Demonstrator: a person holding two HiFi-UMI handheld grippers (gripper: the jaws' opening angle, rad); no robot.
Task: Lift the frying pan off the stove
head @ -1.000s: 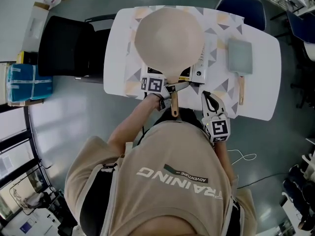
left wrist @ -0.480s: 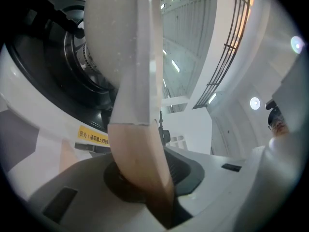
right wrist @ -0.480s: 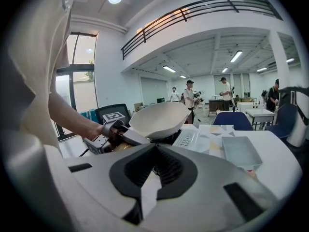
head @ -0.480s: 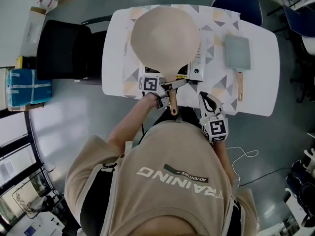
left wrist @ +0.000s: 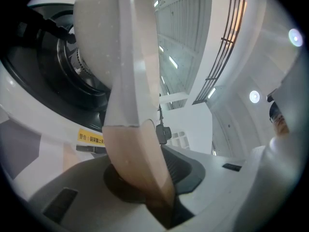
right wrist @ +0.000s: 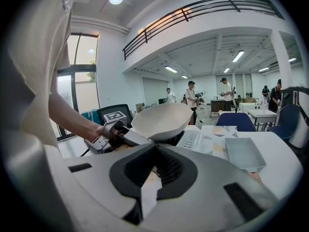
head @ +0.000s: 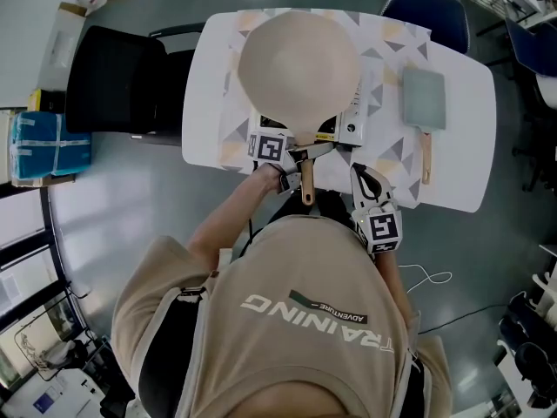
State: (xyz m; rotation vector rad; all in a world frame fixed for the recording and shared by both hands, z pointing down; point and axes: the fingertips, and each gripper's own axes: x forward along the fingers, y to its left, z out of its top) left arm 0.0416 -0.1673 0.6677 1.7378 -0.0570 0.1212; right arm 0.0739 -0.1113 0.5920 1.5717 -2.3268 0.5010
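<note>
A cream frying pan (head: 298,64) sits over the small stove (head: 348,127) on the white table (head: 461,172). Whether its base touches the burner I cannot tell. Its wooden handle (head: 306,181) points toward the person. My left gripper (head: 300,157) has that handle (left wrist: 140,163) between its jaws, pads pressing its sides while the jaws are opening slightly. The left gripper view shows the pan's underside (left wrist: 104,42) above the dark burner (left wrist: 63,71). My right gripper (head: 365,174) hovers at the table's near edge, shut and empty (right wrist: 153,170), facing the pan (right wrist: 161,120).
A grey tray (head: 424,97) lies on the table right of the stove, with a wooden-handled tool (head: 426,159) below it. A black chair (head: 113,81) stands left of the table and a blue chair (head: 426,11) behind it. Several people stand far back.
The pan and both grippers sit almost where they were. Only the head view's framing has shifted slightly.
</note>
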